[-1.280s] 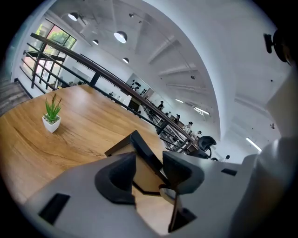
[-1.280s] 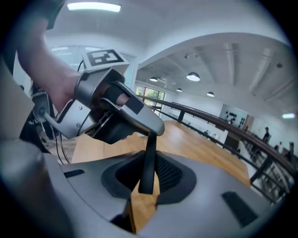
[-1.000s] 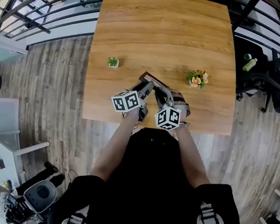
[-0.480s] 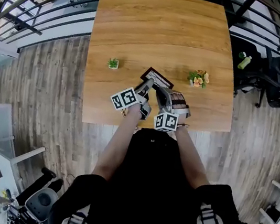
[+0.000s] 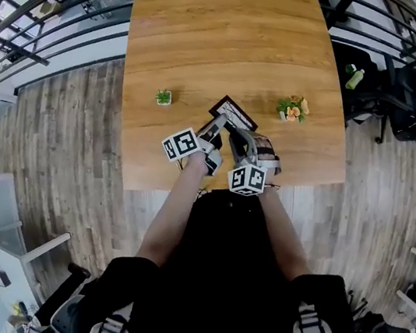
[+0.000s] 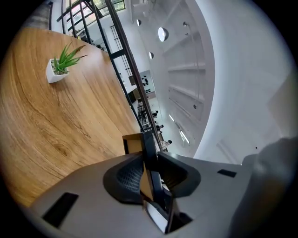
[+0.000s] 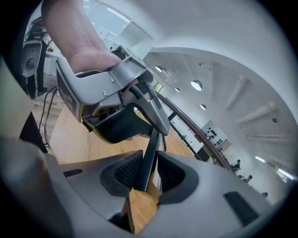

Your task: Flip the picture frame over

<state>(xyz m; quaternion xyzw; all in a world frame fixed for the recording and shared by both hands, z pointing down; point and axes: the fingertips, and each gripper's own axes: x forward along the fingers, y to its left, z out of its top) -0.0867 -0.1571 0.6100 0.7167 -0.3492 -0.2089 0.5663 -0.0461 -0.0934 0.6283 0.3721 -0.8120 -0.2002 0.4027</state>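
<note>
The picture frame (image 5: 233, 112), black-rimmed with a pale face and a brown back, is held tilted up on edge over the wooden table (image 5: 214, 36), near its front middle. My left gripper (image 5: 216, 130) takes it from the left; its jaws have just been closing, and in the left gripper view (image 6: 150, 160) the pads press on the frame's edge (image 6: 148, 142). From the right, my right gripper (image 5: 238, 137) has the same frame. Its jaws have just been opening slightly, though in the right gripper view (image 7: 150, 171) the dark frame edge (image 7: 151, 144) still fills the gap between the pads.
A small green plant in a white pot (image 5: 163, 97) stands left of the frame, and an orange flower pot (image 5: 293, 107) stands to its right. Black railings (image 5: 75, 13) run along the table's far and left sides. A person's hand (image 7: 79, 42) holds the left gripper.
The frame has tipped further up, and its black-rimmed face shows more than the brown back. The left gripper's marker cube has rolled and shifted slightly left. Both hands stayed roughly in place.
</note>
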